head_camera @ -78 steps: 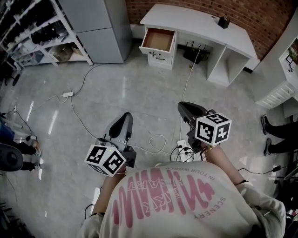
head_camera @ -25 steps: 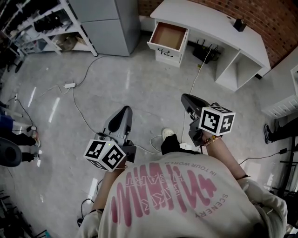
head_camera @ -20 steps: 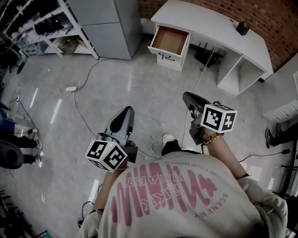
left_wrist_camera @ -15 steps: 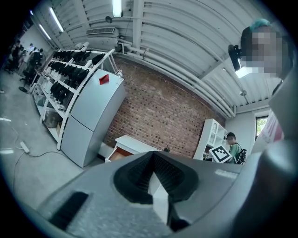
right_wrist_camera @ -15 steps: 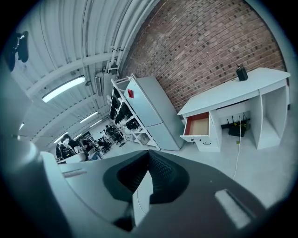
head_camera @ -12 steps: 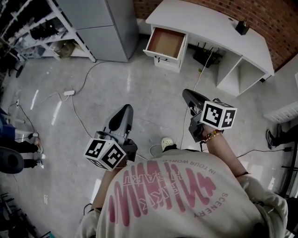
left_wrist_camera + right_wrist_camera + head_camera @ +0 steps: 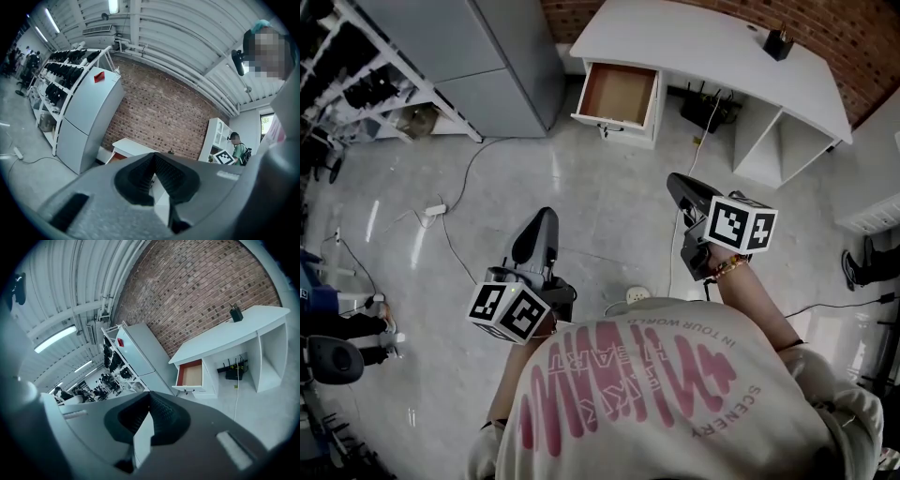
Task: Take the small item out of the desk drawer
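From the head view, a person in a pale sweatshirt holds the left gripper (image 7: 544, 217) and the right gripper (image 7: 676, 182) out over a grey floor. Well beyond both sets of fingertips a white desk (image 7: 703, 42) stands against a brick wall. Its drawer (image 7: 619, 94) is pulled open and shows a brown bottom, but the small item cannot be made out inside. A grey cabinet (image 7: 502, 66) stands further left. In the left gripper view, the left gripper (image 7: 153, 157) has its fingers closed together with nothing between them. The desk (image 7: 133, 146) sits far off, just above the fingertips, with the cabinet (image 7: 86, 122) to their left. In the right gripper view, the right gripper (image 7: 150, 397) also has its fingers pressed together and empty. The open drawer (image 7: 191, 375) lies well ahead, up and to the right of the fingertips, under the desk (image 7: 225, 336) top.
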Demonstrator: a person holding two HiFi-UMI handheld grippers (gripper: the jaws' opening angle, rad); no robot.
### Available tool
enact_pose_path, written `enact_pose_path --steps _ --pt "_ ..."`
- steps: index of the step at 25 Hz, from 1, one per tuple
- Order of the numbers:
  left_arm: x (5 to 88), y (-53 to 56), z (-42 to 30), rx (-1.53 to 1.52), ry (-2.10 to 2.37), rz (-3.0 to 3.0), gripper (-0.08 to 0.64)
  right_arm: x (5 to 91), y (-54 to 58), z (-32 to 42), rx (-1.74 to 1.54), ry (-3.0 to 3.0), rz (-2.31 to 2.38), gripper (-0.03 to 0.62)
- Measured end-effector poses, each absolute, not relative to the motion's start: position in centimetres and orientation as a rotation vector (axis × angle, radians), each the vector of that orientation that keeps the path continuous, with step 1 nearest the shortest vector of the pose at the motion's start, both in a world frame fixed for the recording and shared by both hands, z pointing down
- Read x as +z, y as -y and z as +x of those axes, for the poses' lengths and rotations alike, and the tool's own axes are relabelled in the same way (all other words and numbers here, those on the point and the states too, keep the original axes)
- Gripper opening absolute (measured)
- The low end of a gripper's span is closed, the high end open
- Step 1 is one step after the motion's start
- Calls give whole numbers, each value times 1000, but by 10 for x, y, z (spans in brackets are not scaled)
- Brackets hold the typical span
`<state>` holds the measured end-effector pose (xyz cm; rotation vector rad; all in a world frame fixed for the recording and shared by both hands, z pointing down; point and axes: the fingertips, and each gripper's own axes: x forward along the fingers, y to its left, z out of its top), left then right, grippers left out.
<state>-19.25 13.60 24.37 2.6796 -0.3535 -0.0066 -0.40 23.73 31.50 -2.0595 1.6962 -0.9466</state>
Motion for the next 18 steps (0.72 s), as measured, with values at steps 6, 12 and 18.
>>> enact_pose_path --steps 6,12,18 --pt "258 -127 -146 3 306 2653 5 328 -239 41 -971 -1632 -2091 10" --pt "263 -118 -119 6 289 2645 5 333 -235 67 -974 -1611 -2106 11" --pt "266 -110 -105 22 298 2636 5 341 -237 83 -989 -1570 -2094 11"
